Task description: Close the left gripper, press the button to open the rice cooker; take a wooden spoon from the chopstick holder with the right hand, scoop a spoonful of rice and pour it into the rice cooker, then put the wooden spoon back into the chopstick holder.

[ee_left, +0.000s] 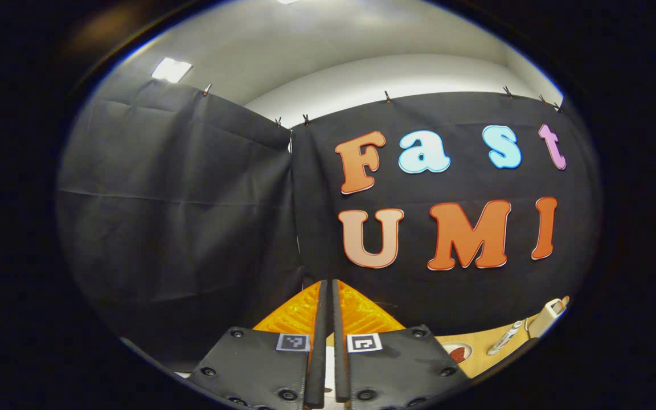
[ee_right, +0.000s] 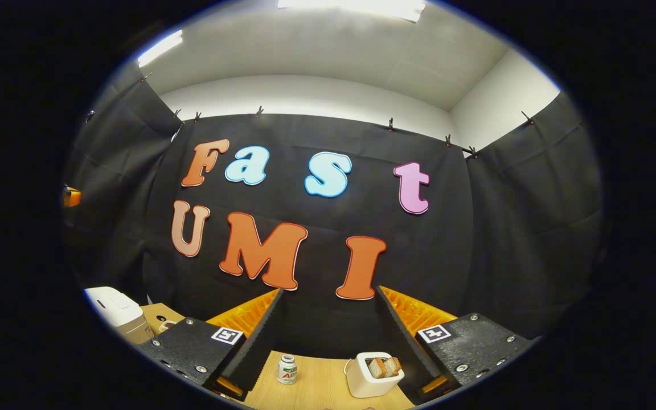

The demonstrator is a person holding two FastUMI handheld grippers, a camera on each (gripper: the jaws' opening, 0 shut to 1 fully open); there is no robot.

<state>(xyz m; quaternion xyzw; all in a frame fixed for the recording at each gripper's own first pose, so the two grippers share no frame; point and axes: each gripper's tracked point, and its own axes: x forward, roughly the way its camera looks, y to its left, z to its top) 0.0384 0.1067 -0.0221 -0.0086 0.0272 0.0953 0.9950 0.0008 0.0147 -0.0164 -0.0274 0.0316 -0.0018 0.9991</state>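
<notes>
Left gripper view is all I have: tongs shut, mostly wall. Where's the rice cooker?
Observer: In the right gripper view, the rice cooker sits far left on the table; its lid looks down.
Operator: Right tongs?
Observer: The right tongs are open, nothing between them.
Operator: What's ahead of them?
Observer: A white toaster with bread slices in it, a small bottle to its left.

White rice cooker (ee_right: 117, 314), lid closed, upright on table
</notes>
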